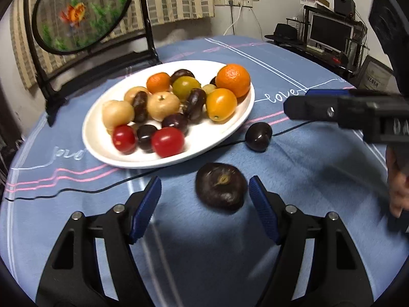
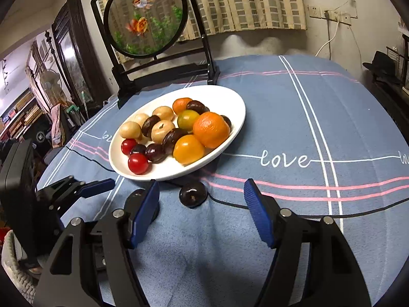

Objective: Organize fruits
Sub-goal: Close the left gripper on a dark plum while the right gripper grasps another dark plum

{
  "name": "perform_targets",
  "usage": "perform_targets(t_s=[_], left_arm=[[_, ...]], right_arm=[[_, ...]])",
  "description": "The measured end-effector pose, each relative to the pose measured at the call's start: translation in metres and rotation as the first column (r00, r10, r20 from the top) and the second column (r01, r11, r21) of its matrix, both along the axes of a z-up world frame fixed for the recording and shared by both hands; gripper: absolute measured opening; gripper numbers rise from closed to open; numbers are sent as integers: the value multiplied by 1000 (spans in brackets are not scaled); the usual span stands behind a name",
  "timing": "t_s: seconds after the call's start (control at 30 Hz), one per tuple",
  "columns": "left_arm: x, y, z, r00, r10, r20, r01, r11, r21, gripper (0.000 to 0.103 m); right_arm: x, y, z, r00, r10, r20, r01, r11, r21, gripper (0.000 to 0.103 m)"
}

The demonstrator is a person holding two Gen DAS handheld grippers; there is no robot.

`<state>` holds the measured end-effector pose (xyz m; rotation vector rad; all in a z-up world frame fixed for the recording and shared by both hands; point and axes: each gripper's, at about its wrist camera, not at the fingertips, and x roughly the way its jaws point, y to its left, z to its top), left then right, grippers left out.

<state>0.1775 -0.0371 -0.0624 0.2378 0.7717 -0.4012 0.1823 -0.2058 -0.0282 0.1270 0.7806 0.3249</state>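
- Fruit fills a white plate point(image 1: 225, 138) on a blue tablecloth point(image 1: 319, 158); both views show the large orange point(image 1: 233, 79), a yellow-orange fruit point(image 1: 221, 104), two red tomatoes point(image 1: 168, 142), pale round fruits and dark chestnut-like ones heaped together.
- Two dark fruits lie off the plate, on the cloth. The left wrist view shows both whole: a bigger dark fruit point(image 1: 221, 185) between the spread fingers of the left gripper point(image 1: 204, 194), closer to the right-hand finger and touching neither, and a smaller dark fruit point(image 1: 258, 136) just beside the plate rim.
- In the right wrist view the smaller dark fruit point(image 2: 193, 194) sits ahead of the right gripper point(image 2: 201, 197), whose jaws stand wide apart with nothing between them; the bigger one is mostly hidden behind that gripper's left finger point(image 2: 145, 212).
- Only the left view shows the right gripper point(image 1: 332, 110) side-on, above the cloth past the smaller fruit, plus a monitor point(image 1: 331, 32) at back.
- Only the right view shows the left gripper point(image 2: 84, 188) from outside, a bookshelf room at left, and the full goldfish screen point(image 2: 145, 15) on its stand.
- A thin black cable point(image 1: 76, 190) runs across the cloth under the plate's near edge.
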Motion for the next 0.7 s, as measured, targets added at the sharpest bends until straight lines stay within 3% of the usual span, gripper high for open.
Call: perform_targets(t_s=[0.17,0.43,0.57,0.67,0.7], left_arm=[[11,-10,-7,997,-42,-67,41,999,-18,48],[-5,6,-4,999,-9,-40,9,1000,8,47],[-9,23,3,999,36,-24,-36,999,-18,47],[-6,29,4,998,55,-35,-56,998,-41,47],[-5,30,3,998,57,-41,-59,997,-42,47]], right_arm=[[3,-1,-5,1000,-8,-23,8,1000,2,69],[12,19,-21,996,42,-77,-45,998,-47,69],[22,39,-26,994,68,-80,-78,989,-123,69],[28,49,-33,993,80,-88,-95,981,-172,56],[29,51,-35,992,84,-90,-100,977,-188,45]])
